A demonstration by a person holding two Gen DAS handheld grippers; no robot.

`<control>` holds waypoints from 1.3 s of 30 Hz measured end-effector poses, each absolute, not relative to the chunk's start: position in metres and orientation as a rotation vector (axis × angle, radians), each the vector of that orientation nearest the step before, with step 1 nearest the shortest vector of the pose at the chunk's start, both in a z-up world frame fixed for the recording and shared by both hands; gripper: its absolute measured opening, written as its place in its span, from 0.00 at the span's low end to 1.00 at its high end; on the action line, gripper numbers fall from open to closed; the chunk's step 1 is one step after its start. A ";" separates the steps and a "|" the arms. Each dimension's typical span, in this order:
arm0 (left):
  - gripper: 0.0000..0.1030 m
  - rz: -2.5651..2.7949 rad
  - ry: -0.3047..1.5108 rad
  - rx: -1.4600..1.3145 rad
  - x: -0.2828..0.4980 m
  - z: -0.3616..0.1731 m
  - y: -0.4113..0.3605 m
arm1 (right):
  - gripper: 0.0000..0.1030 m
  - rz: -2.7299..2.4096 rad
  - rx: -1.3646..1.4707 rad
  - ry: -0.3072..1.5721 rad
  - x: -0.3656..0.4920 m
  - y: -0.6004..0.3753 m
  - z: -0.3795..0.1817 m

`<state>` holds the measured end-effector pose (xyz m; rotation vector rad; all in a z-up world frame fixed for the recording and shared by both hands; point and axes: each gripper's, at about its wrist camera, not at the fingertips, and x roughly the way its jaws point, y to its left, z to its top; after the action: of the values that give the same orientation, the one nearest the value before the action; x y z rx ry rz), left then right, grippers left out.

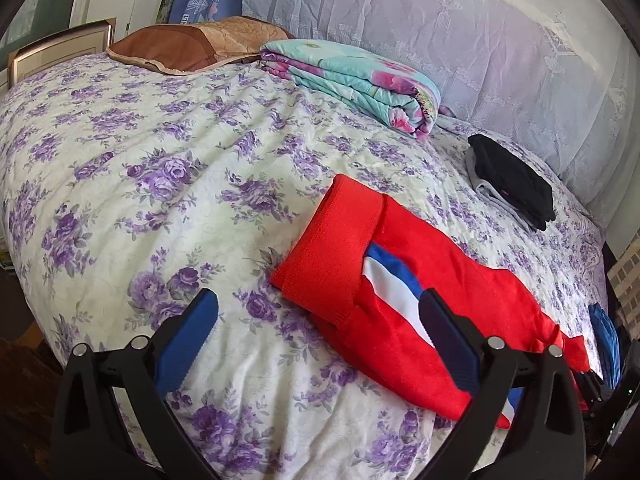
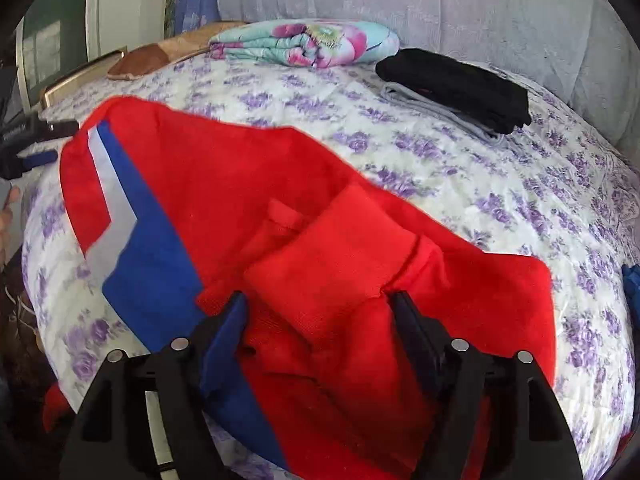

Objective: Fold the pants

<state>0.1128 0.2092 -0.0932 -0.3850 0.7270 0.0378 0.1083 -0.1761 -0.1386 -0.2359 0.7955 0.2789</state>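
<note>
Red pants [image 1: 400,320] with a blue and white side stripe lie on the purple-flowered bedspread [image 1: 160,200], the wide ribbed waistband toward the bed's middle. My left gripper [image 1: 319,298] is open wide near the waistband; its right finger [image 1: 444,332] rests over the stripe and nothing is pinched. In the right wrist view the pants [image 2: 224,184] lie spread out, with a red ribbed cuff [image 2: 332,260] folded onto them. My right gripper [image 2: 320,302] stands open astride bunched red cloth below that cuff, its pads not pressing it.
A folded floral blanket [image 1: 352,76] and a brown pillow [image 1: 192,44] lie at the bed's far side. A stack of folded black and grey clothes [image 1: 512,184] sits to the right of the pants. Blue cloth [image 1: 604,340] hangs at the bed's right edge.
</note>
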 end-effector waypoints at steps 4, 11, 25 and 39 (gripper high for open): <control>0.95 0.016 0.744 -0.416 0.115 -0.096 0.213 | 0.76 0.292 -0.151 0.726 0.098 -0.186 -0.126; 0.95 -0.040 0.780 -0.536 0.121 -0.108 0.225 | 0.95 0.309 -0.125 0.768 0.101 -0.200 -0.139; 0.95 -0.281 0.708 -0.882 0.117 -0.113 0.258 | 0.97 0.319 -0.123 0.764 0.100 -0.200 -0.140; 0.95 -0.220 0.806 -0.835 0.133 -0.117 0.219 | 0.97 0.318 -0.124 0.764 0.099 -0.199 -0.140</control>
<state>0.1331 0.2187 -0.1167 -0.8355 0.8057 -0.2197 0.0991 -0.1995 -0.1402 -0.1235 0.7636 0.3182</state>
